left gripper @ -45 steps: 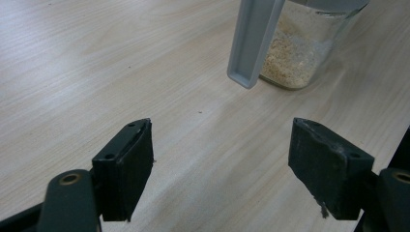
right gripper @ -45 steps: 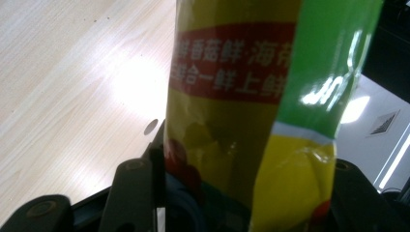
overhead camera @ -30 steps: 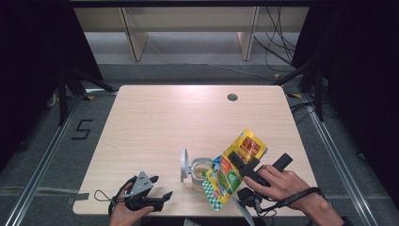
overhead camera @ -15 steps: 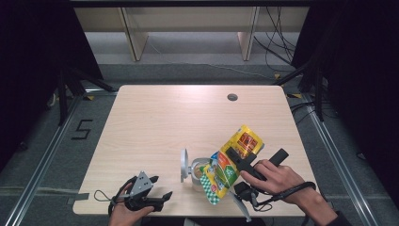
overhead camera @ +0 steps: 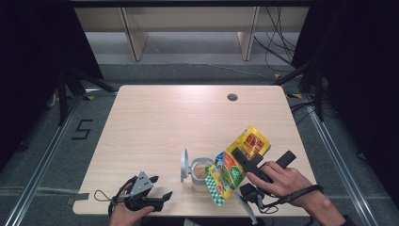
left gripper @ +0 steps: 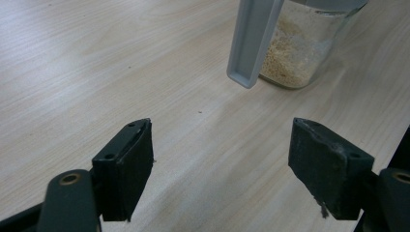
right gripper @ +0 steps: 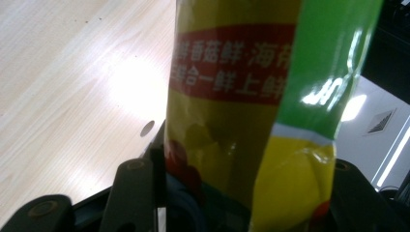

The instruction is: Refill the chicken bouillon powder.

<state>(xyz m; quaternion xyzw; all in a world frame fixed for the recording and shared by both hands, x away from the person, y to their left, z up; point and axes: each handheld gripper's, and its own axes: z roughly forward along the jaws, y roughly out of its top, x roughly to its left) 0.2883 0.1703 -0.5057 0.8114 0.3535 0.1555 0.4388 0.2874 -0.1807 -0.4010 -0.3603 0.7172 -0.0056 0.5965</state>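
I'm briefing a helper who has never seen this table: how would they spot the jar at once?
Look at the near edge of the wooden table, between the two grippers. The clear glass jar stands there, partly filled with pale beige granules, its grey flip lid standing open. Unlike the colourful yellow-and-green packet tilted over it from the right, it is transparent and rigid.

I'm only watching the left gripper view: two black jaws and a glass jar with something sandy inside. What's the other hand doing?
Observer: The right gripper is clamped on a yellow-and-green packet, tilted down over the jar.
Operator: Is the jar's lid off?
Observer: It's flipped open; the grey lid stands upright at the jar's left side.
Operator: Where on the table is all this?
Observer: Near the front edge of the table, right of the left gripper, whose jaws are open and holding nothing.
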